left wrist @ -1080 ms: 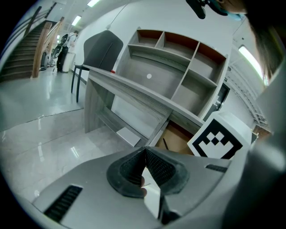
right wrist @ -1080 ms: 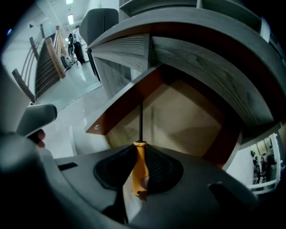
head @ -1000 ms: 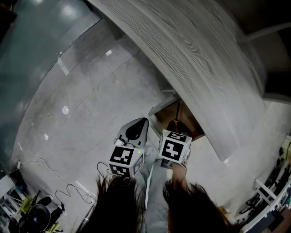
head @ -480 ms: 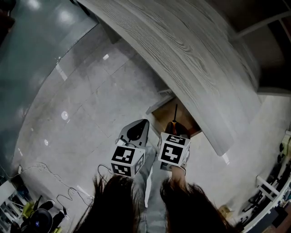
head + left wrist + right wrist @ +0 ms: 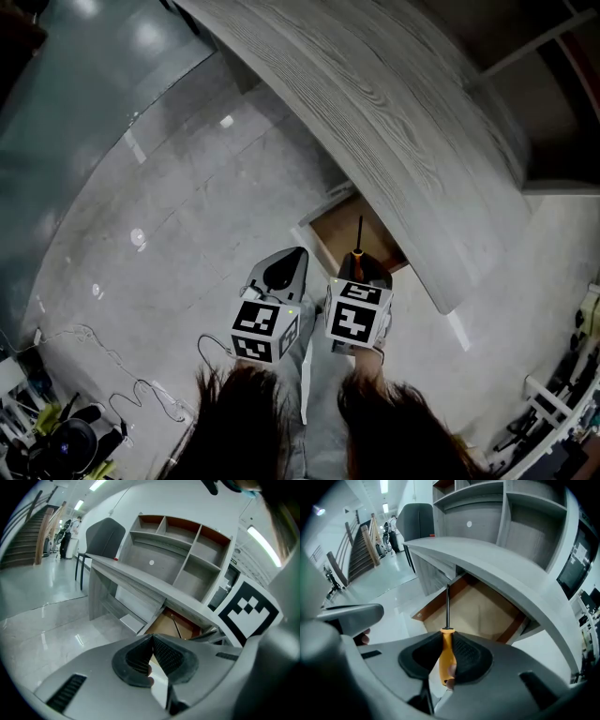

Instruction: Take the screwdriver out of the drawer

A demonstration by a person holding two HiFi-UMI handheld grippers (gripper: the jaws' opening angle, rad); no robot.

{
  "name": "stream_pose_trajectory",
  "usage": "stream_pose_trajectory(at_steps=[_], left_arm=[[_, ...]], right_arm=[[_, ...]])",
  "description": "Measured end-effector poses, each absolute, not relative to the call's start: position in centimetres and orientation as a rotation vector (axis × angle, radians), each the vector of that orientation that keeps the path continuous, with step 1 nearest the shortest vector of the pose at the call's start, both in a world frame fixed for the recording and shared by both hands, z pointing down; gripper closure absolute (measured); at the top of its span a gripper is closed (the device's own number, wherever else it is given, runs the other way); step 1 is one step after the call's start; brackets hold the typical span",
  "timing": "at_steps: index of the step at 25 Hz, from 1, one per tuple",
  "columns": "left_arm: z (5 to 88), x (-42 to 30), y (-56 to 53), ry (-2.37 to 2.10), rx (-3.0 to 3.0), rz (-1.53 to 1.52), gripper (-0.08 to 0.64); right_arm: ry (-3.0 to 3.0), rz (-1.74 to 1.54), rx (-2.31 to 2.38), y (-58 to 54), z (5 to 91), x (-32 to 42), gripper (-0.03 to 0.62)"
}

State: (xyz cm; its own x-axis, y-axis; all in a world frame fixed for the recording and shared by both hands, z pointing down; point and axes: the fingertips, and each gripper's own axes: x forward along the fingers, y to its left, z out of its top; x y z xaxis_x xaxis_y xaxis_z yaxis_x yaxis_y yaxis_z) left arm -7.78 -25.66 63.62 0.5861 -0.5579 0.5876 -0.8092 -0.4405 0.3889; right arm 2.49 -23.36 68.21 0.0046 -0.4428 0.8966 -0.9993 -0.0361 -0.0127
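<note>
1. While the right tool (image 5: 446, 637) pinches the orange-handled screwdriver with the thin dark shaft (image 5: 446, 654), we see its black ribbed pads pressing on both sides of the handle. The shaft sticks out past the tips toward 12 o'clock.
2. We see that shaft lying over the open drawer with the brown wooden bottom (image 5: 487, 611). We cannot tell whether its tip touches the bottom.
3. From the head view, we place the drawer at 12 o'clock from the right tool. It is pulled out from under the long table with the grey wood-grain top (image 5: 375, 103), which crosses the picture from 11 o'clock to 4 o'clock.
4. On the left tool (image 5: 152, 637) we find the pads pressed together at their tips, with nothing between them.
5. Looking down, we see the left tool just beside the right one, at its 9 o'clock, above the glossy grey tiled floor (image 5: 169, 206).
6. Along the left tool's jaws, we see a grey shelf unit with open compartments (image 5: 173, 550) standing on the table at 12 o'clock. A dark high-backed chair (image 5: 105, 534) stands at the table's far end, at 11 o'clock, and a staircase (image 5: 23, 541) rises at 9 o'clock.
7. At 7 o'clock in the head view, we make out thin cables (image 5: 122, 375) lying loose on the floor.
</note>
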Motion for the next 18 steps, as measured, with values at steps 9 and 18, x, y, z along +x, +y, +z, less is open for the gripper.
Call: stream_pose_trajectory(at_steps=[9, 18], left_arm=[[62.5, -7.3, -22.9, -1.146, 2.135, 0.481, 0.543], [61.2, -6.1, -20.5, -1.193, 2.134, 0.465, 0.542]], right_arm=[[-1.626, 0.927, 1.533, -21.9, 65.9, 2.5, 0.508], [-1.705, 0.885, 1.508, -20.1, 64.2, 3.3, 0.508]])
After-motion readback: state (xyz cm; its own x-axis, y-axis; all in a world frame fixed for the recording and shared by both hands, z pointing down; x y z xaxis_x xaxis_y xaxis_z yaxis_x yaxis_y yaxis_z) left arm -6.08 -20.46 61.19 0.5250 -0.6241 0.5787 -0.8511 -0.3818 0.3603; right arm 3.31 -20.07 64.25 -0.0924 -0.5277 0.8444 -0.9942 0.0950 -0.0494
